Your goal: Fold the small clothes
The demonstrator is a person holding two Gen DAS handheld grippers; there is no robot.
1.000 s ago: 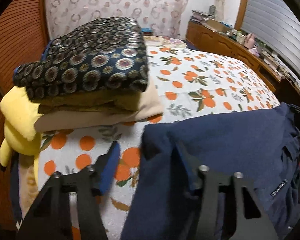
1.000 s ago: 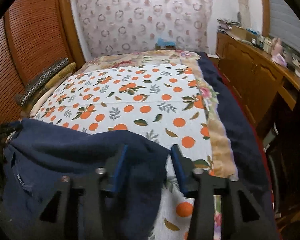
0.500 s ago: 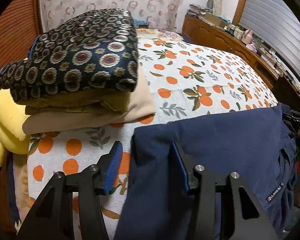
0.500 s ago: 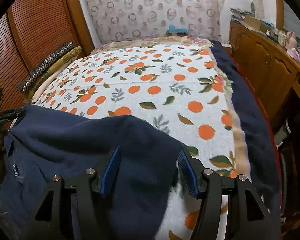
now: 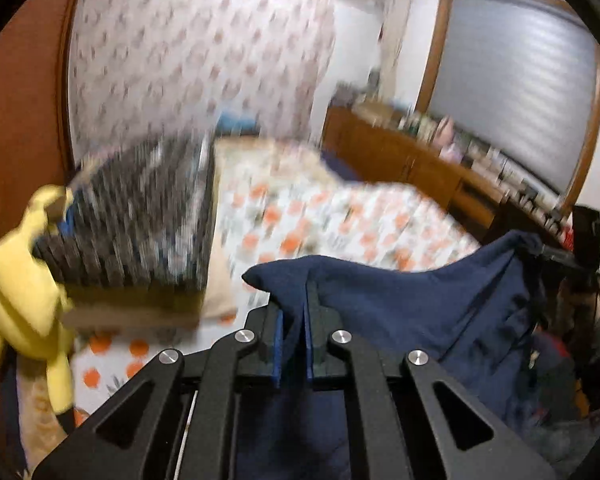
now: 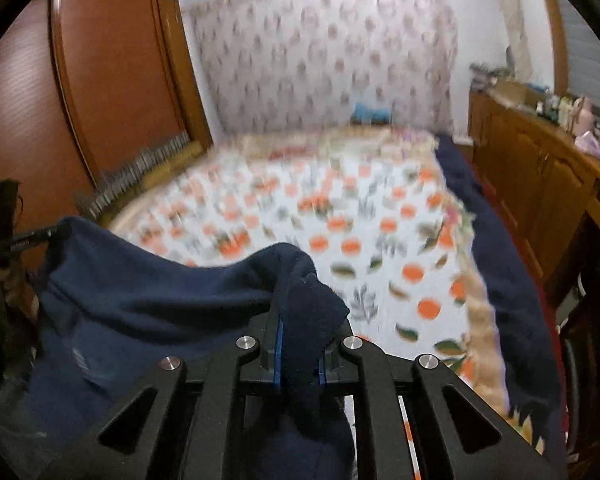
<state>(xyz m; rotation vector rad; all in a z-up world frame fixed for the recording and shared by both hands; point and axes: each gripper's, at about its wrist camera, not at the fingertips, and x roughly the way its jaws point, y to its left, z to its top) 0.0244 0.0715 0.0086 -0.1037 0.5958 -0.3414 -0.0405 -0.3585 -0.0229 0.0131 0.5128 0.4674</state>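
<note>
navy garment point(image 5: 400, 304) pinched in both claws, right closing; orange-print bedspread point(image 6: 340, 216), wooden cabinets point(image 6: 540, 168).

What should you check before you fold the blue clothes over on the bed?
1. Left gripper pinches the navy garment: ok, cloth sits between its blue pads, jaws shut.
2. Right gripper pinches the same garment: ok, a bunched corner is squeezed between the pads, jaws closing.
3. Edge between the two grippers is straight: not ok, it sags in the middle.
4. Room on the orange-print bedspread ahead: ok, nothing lies on that stretch.
5. Garment is free of the folded pile and yellow plush toy: ok, both sit apart on the left.
6. Lower part of the garment hangs smooth: cannot tell, it is hidden below the grippers.
</note>
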